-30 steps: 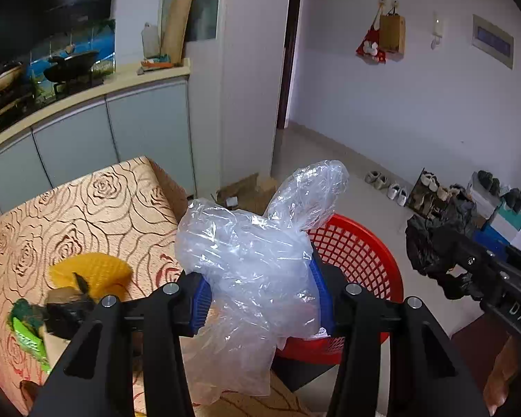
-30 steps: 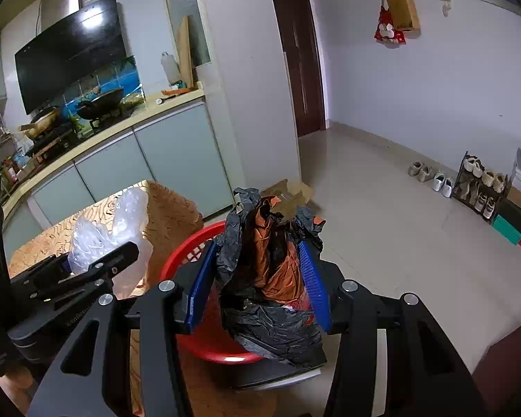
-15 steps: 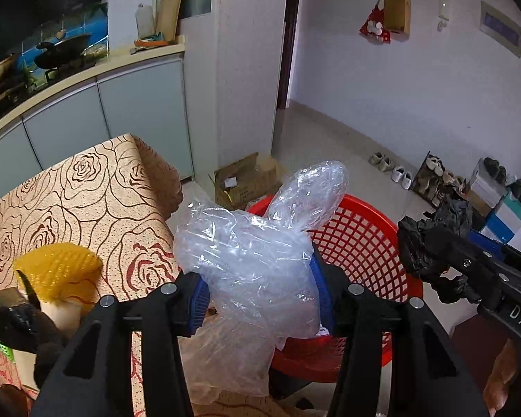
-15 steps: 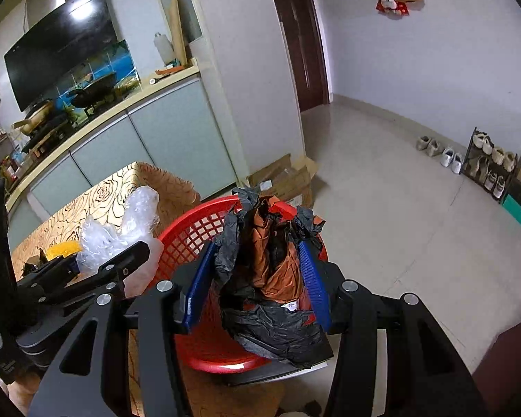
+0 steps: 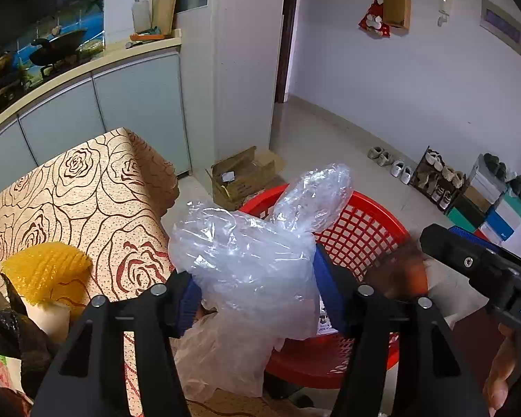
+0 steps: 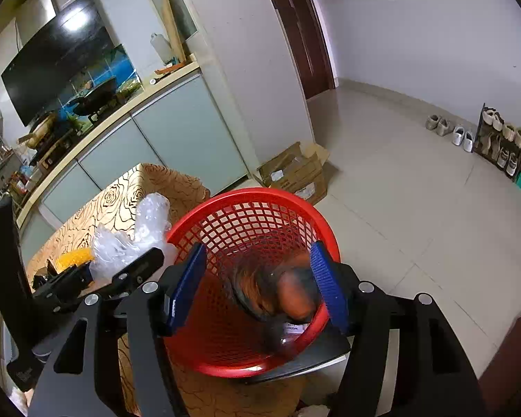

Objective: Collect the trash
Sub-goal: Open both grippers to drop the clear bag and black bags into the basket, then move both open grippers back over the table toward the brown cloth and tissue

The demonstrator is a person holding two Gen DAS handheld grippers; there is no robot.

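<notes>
My left gripper [image 5: 257, 292] is shut on a crumpled clear plastic bag [image 5: 246, 250], held beside the near left rim of the red mesh basket [image 5: 361, 229]. My right gripper [image 6: 257, 285] is open right above the basket [image 6: 246, 208]. The black and orange trash bundle [image 6: 278, 292] is blurred, falling between the blue pads [image 6: 326, 285] into the basket. It shows as a blur in the left wrist view [image 5: 403, 274] under the right gripper [image 5: 476, 264]. The clear bag and left gripper [image 6: 121, 267] show at the left of the right wrist view.
A table with a rose-patterned cloth [image 5: 80, 187] holds a yellow net wrap [image 5: 48, 267] and a black bag [image 5: 14, 330]. A cardboard box [image 5: 243, 173] lies on the floor behind the basket. Shoes and a rack [image 5: 437, 177] line the far wall.
My right gripper has opened and let go of the black and orange bundle, which drops into the basket. Both grippers have moved closer to the basket.
</notes>
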